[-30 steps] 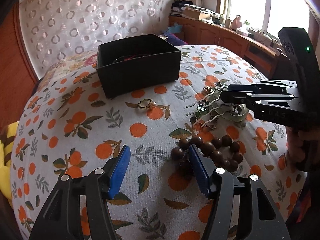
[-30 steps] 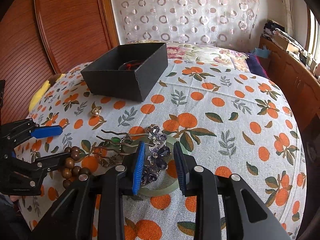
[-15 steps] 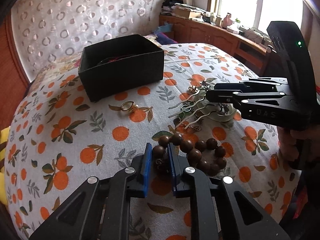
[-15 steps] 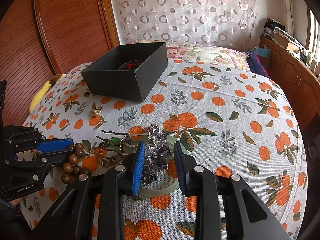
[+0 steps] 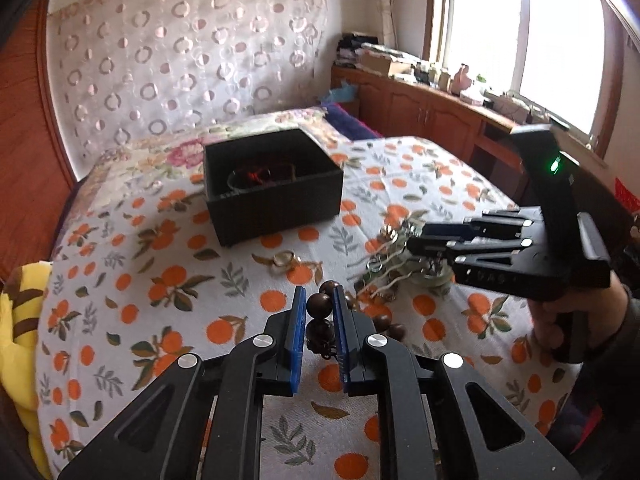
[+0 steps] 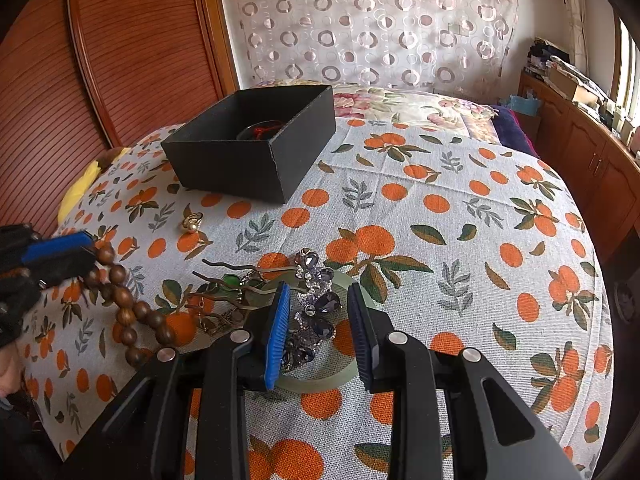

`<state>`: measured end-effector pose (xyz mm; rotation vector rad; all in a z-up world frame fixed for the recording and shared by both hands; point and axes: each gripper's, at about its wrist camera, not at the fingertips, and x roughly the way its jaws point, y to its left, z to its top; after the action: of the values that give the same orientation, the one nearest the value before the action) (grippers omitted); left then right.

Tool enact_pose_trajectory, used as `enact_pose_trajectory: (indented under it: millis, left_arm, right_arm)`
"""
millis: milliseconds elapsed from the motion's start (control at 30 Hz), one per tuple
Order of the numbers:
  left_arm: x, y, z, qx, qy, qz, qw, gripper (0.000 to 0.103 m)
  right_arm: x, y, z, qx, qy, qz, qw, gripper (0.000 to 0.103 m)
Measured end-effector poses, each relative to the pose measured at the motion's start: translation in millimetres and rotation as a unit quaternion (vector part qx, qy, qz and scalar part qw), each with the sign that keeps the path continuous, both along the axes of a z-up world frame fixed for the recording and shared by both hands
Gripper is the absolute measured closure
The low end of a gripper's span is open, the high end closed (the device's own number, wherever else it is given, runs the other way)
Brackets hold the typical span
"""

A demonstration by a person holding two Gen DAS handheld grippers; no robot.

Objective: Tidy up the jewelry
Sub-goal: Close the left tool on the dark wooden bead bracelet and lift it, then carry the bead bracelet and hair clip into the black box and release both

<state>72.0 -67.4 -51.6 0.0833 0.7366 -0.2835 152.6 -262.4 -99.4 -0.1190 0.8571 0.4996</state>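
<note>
The left tool now pinches the wooden bead bracelet between its blue pads; a second ago those pads stood wide apart on either side of the beads, and half a second ago they were just closing. The strand has lifted since, its upper beads clamped while the rest trails down to the bedspread, so by my reading the grasp is made and the carry to the black box is the step in hand. The right tool has not stirred across all three moments: its jaws are spread, straddling the purple jewelled hairpiece that lies over a pale green bangle, not gripping either. Just left of that lie the bronze hair sticks, and farther out the gold ring sits alone on the cloth between the pile and the box. The right wrist view shows what the left cannot: the bracelet's whole hanging length, draped from the left tool to the bed. The left view alone looks squarely into the box, where something red and a dark ring-shaped piece already lie, and shows the right tool from the side above the pile.
</note>
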Motion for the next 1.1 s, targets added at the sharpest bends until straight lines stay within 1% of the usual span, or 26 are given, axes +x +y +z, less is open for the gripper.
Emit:
enact_pose_trajectory:
  millis: [67,100,133,167,433,733,933,1100]
  left_arm:
    - [-2.7,1.8,5.5,-0.003,-0.008,0.002,1.0,0.091]
    - [-4.3,2.9,9.0,-0.005,-0.013,0.004,0.9999,0.091]
    - [-5.3,3.4,11.6,-0.006,-0.017,0.005,0.9998,0.091]
    - [-6.7,4.0,14.9,-0.007,-0.022,0.005,0.9997,0.091]
    - [-10.0,16.1,27.3,-0.012,-0.04,0.015,0.999,0.091]
    - [-0.5,35.3,42.0,-0.015,-0.059,0.036,0.9975,0.091]
    - [11.5,47.1,56.7,-0.014,-0.074,0.048,0.996,0.091]
    - [24.1,53.1,68.6,-0.007,-0.087,0.056,0.9947,0.091]
  right_arm:
    - [-0.1,1.1,0.4,-0.005,-0.003,0.001,1.0,0.071]
    - [-0.2,1.3,0.4,-0.002,-0.002,0.006,1.0,0.073]
    - [-0.1,1.4,0.2,-0.003,-0.002,0.008,1.0,0.078]
    - [-0.4,1.9,0.1,-0.005,-0.003,0.008,1.0,0.08]
    - [-4.0,0.1,9.2,-0.012,-0.019,0.009,1.0,0.08]
    - [-8.6,5.7,31.5,-0.032,-0.057,0.015,0.998,0.08]
    - [2.8,13.6,54.9,-0.036,-0.083,0.019,0.996,0.08]
    - [21.2,26.9,75.8,-0.034,-0.109,0.02,0.993,0.08]
